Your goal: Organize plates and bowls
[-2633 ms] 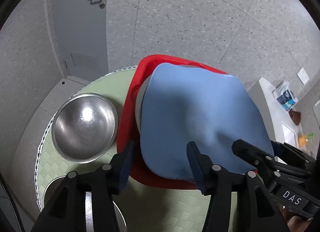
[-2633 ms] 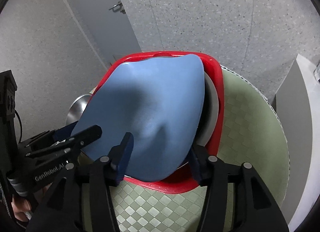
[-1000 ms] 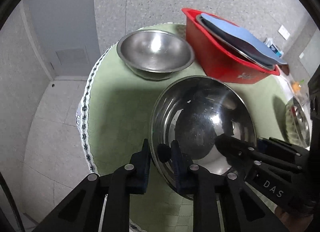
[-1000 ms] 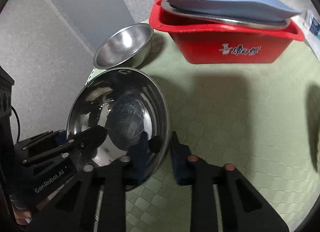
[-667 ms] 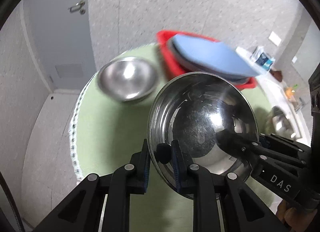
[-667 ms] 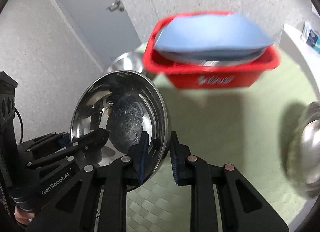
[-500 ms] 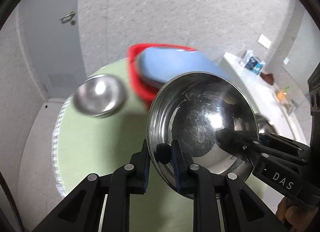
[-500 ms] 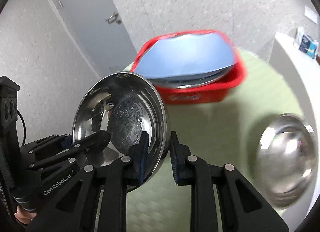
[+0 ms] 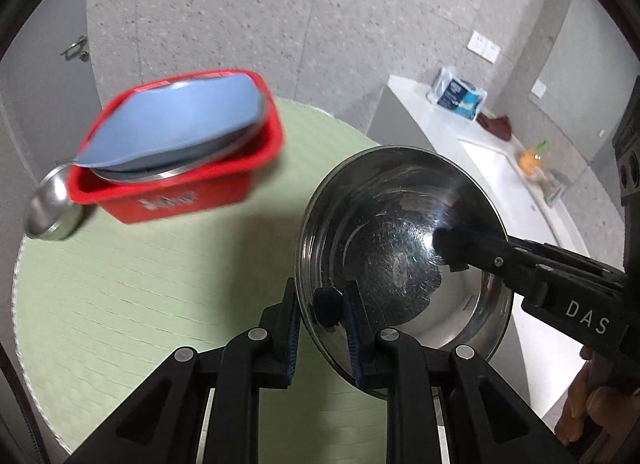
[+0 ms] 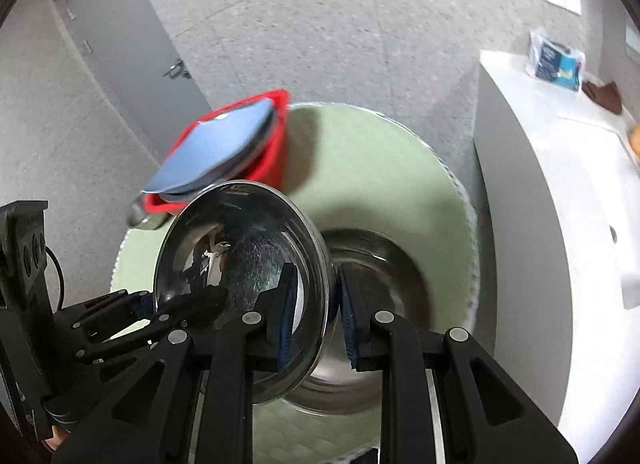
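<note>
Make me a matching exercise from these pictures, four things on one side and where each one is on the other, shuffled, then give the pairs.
Things:
1. held steel bowl
2. blue plate
3. red basin
4. second steel bowl

Places:
A. on the green tablecloth, holding stacked dishes
B. on top of the stack in the basin
C. resting on the table just beyond the right claw
D. off the table, rim clamped by both the left claw and the right one

Pairs: 1-D, 2-B, 3-A, 4-C
</note>
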Motion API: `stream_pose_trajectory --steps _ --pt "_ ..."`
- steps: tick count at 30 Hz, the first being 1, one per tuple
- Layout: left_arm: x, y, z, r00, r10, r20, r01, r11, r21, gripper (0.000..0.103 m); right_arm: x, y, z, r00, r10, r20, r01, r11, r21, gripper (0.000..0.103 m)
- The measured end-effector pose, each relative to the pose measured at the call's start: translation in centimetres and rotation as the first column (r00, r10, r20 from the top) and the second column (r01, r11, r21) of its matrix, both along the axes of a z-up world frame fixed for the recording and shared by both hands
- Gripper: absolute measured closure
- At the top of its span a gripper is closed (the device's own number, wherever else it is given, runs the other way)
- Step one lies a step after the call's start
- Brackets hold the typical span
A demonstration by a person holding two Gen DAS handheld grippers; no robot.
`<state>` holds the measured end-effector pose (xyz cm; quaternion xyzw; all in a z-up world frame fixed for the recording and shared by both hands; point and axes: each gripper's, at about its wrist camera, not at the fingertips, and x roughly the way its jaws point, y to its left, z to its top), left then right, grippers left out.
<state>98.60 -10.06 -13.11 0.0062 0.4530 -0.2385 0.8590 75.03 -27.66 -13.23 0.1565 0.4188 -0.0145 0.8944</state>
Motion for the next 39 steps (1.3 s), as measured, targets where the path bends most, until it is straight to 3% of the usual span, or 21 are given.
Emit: stream_pose_trajectory --steps 14,18,22,29,35,39 --pt "2.9 -6.4 -1.5 0.999 0.023 -0.043 -0.019 0.996 0.089 0.084 0.7 -4.7 -3.0 0.996 0.029 -0.079 -0.027 0.999 0.023 0.08" --pt "3.1 -7.5 -1.6 0.999 0.031 -0.023 -0.028 0.994 0.108 0.076 0.9 -4.5 -3.3 0.996 0.046 -0.083 -0.044 0.999 0.021 0.08" --pt "2.3 -8.7 -1.9 1.0 0.017 -0.007 -0.016 0.993 0.118 0.06 1.2 -4.4 -3.7 0.994 0.057 -0.09 -0.056 0.998 0.018 0.079" --pt "2.0 -10.0 -2.3 1.0 0.007 -0.003 -0.007 0.991 0.133 0.053 1.1 -4.6 -3.5 0.995 0.064 -0.081 -0.063 0.998 0.02 0.078" --pt "2.0 -9.5 -2.2 1.0 -0.002 0.002 0.002 0.994 0.107 0.047 1.0 -4.5 -3.4 0.995 0.072 -0.069 -0.07 0.997 0.031 0.069" --pt "1.9 -8.5 -1.8 1.0 -0.012 0.006 0.011 0.997 0.076 0.044 0.8 -4.2 -2.8 0.996 0.071 -0.051 -0.07 0.997 0.023 0.058"
